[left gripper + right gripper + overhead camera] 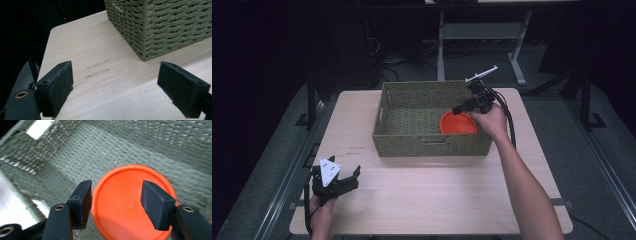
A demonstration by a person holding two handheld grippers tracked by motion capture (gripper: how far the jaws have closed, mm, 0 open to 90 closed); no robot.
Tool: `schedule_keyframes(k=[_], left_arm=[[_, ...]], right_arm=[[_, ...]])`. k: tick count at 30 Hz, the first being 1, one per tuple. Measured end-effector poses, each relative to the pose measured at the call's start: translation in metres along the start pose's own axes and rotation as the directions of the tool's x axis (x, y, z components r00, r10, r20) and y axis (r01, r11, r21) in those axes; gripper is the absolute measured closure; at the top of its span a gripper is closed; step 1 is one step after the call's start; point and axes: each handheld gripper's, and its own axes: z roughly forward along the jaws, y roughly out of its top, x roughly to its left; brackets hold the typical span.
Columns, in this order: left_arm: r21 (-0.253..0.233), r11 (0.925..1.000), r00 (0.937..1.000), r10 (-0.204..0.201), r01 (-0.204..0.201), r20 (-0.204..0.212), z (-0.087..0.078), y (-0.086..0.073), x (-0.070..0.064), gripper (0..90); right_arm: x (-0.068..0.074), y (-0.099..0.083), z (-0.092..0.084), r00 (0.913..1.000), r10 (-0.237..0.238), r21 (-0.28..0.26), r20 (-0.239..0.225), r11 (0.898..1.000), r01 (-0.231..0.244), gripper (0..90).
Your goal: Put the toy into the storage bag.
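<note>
— What do you have around your work?
— Your pale wooden table (412, 200), with faint dark marks (97, 64) near its left edge.
— And beyond the table?
— A white desk frame (482, 30) stands behind it, cables (387, 70) lie behind its left corner, and grey floor (597, 165) runs along its right side.

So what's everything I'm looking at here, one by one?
Woven rectangular wicker basket: one, olive-green, middle of the table.
Round orange plastic plate: one, orange, inside the basket at its right end.
Light wooden table: one, pale wood, under everything.
Left gripper: one, black with a grey three-cornered plate on top, near-left of the table, jaws open on nothing.
Right gripper: one, black, reaching into the basket over the plate, jaws apart, not pressing on it.
Person's hands and forearms: two, coming in from the bottom edge.
</note>
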Motion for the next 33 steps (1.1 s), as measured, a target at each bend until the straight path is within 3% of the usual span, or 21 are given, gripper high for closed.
schedule_keyframes(k=[8,16,33], left_arm=[[0.011,0.9998,0.9998,0.019,-0.019,0.002,0.000,0.000,0.000,12.8],[-0.003,1.0000,1.0000,0.003,-0.003,-0.001,-0.001,-0.001,0.000,12.8],[-0.005,1.0000,1.0000,0.001,-0.001,0.004,0.000,0.000,-0.001,12.8]], right_arm=[[0.000,-0.006,-0.006,0.9988,0.012,-0.020,-0.047,1.000,-0.013,35.6],[0.003,-0.014,-0.020,0.9974,0.010,-0.027,-0.072,1.000,-0.012,31.3],[0.017,-0.024,-0.047,0.9913,-0.056,-0.078,-0.119,0.996,0.047,30.3]])
